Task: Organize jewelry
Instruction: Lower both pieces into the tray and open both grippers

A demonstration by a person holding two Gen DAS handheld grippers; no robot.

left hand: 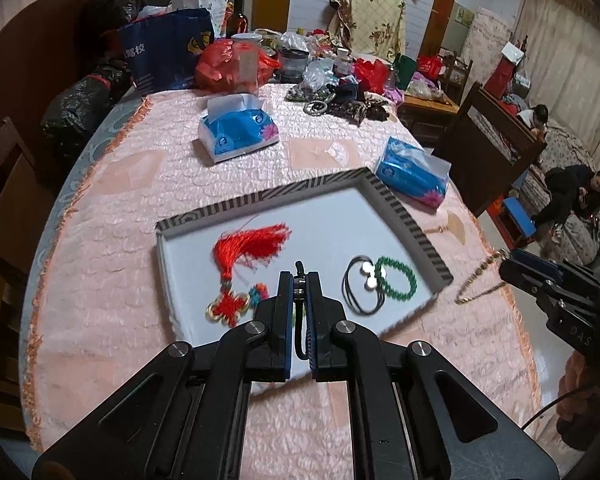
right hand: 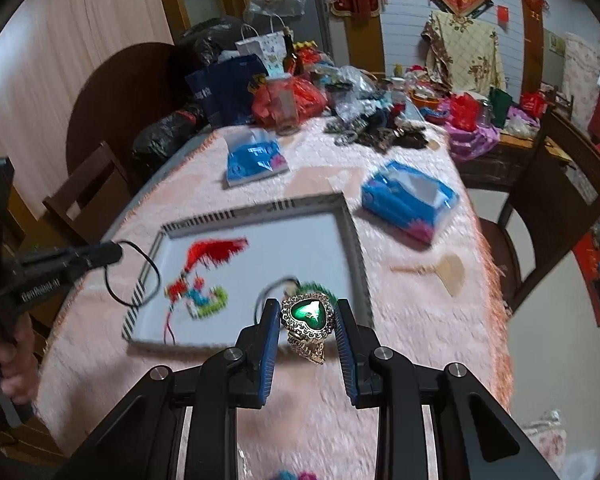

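Note:
A shallow tray with a striped rim and white floor lies on the pink tablecloth. In it are a red tassel knot, black hair ties with pearl beads and a green bead bracelet. My left gripper is shut on a black cord loop over the tray's near edge. From the right wrist view it hangs at the tray's left rim with the cord loop dangling. My right gripper is shut on a green heart pendant in a gold setting, near the tray's right corner. Its gold chain hangs beside the tray.
Two blue tissue packs lie beyond the tray. Bags, jars and a heap of jewelry crowd the far end. Wooden chairs stand around the table. A small wooden fan lies right of the tray. People sit at the far right.

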